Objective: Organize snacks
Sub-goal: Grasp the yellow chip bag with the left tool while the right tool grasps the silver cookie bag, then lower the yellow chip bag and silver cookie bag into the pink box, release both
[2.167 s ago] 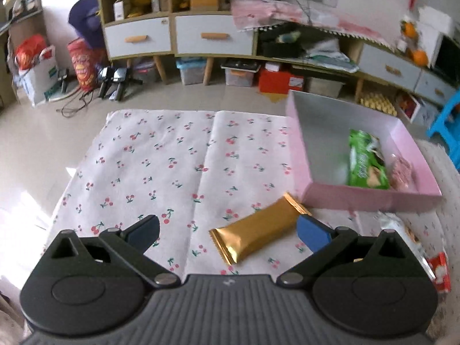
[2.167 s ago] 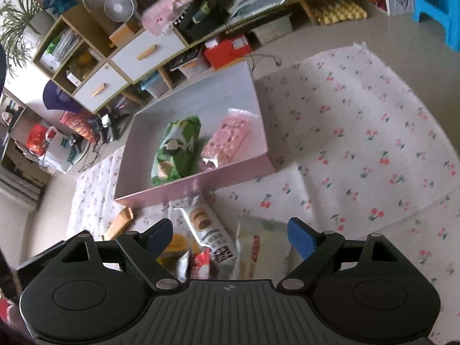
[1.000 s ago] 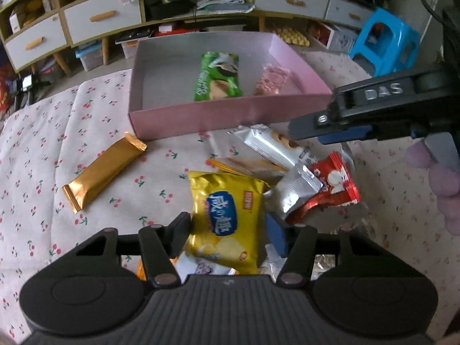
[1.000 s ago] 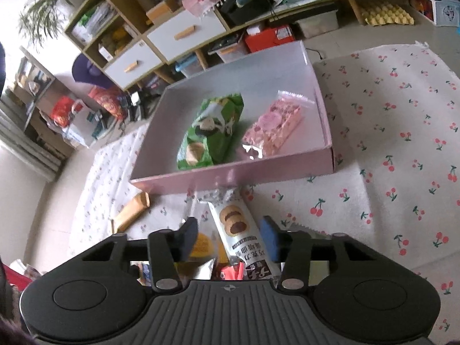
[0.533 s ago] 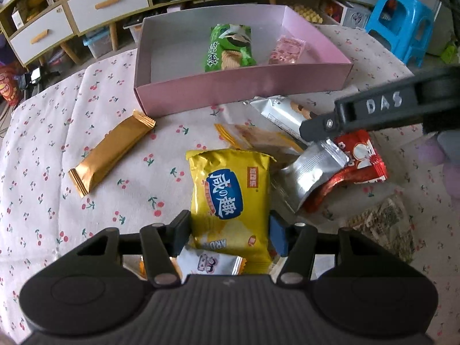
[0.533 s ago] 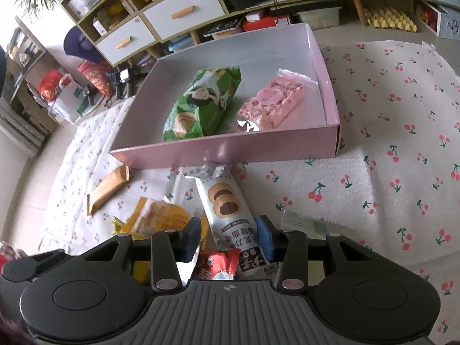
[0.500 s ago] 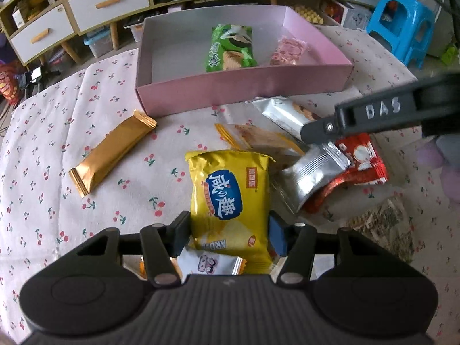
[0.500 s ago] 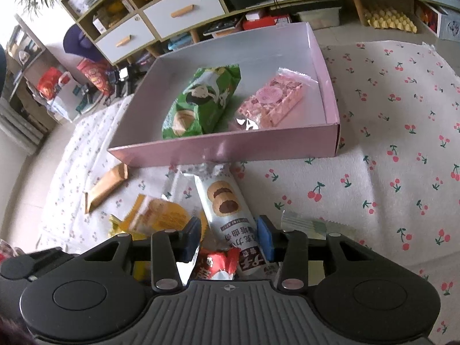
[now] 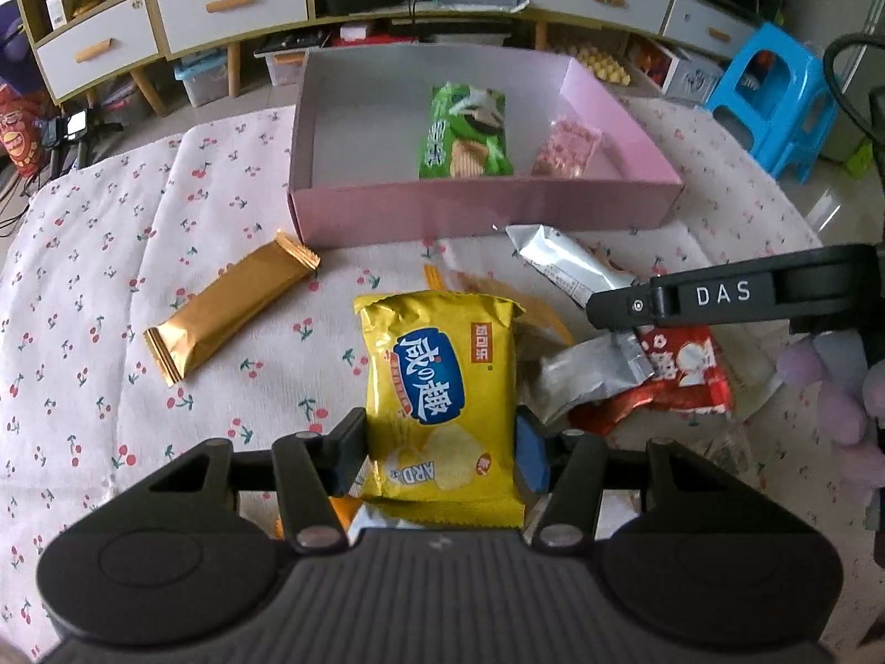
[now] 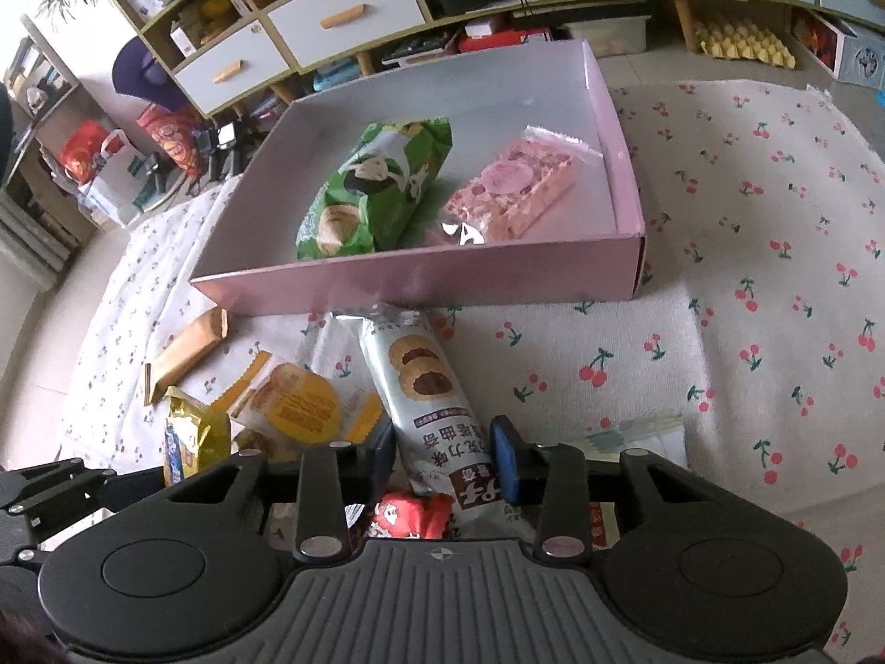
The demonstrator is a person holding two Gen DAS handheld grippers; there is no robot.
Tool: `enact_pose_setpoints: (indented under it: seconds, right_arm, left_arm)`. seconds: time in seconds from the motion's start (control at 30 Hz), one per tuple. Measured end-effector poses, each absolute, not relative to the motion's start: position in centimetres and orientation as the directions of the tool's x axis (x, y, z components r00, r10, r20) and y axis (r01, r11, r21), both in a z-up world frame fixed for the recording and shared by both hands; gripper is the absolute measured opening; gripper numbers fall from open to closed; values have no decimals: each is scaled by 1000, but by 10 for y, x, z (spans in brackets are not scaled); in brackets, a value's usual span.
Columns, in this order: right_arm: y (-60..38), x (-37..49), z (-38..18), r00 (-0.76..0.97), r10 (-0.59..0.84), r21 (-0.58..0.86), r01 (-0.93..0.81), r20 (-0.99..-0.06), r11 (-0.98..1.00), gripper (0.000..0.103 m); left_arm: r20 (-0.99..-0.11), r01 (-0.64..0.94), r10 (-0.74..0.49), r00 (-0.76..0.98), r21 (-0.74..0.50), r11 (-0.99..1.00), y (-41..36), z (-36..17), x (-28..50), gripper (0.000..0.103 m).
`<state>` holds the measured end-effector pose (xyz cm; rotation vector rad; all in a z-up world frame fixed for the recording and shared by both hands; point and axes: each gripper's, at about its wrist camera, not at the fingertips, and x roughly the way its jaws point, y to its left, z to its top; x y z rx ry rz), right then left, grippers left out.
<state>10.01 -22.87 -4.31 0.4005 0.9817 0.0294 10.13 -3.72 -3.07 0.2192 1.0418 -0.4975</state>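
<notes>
**Two snacks pinched, ready to go up and into the box**

Far left on the cherry cloth [image 9: 110,254]: a gold bar [image 9: 229,312], lying alone, not picked up yet.

Next along: pinching the yellow bag [image 9: 442,382] by its two sides with the left gripper [image 9: 440,445]. Low end of the bag between the pads, the rest lying over the cloth.

Further right: closing the right gripper [image 10: 442,448] just now around the silver cookie pack [image 10: 420,382]. Pads right at its sides, likely squeezing it already. Touching that pack from below: a red pack [image 10: 409,514] and other wrappers.

Step in hand, as a guess: grabbing, one snack for each gripper.

Next: lift both up, go over the near wall of the pink box [image 10: 420,282], then set them down inside. Best spot for the yellow bag: the bare left half of the box, beside the green pack [image 9: 464,138]. Less room on the right half, with the pink bar [image 9: 567,146] near the right wall. Mind the two grippers, close together over the pile. Plenty of bare cloth to the right of the box.
</notes>
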Motion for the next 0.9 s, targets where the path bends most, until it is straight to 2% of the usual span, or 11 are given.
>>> enact_pose_setpoints:
  seconds: [0.9]
  right_arm:
    - [-276, 89, -7, 638, 309, 566, 246, -706, 787, 29]
  left_arm:
    - [-771, 368, -373, 516, -194, 909, -34, 9, 139, 51]
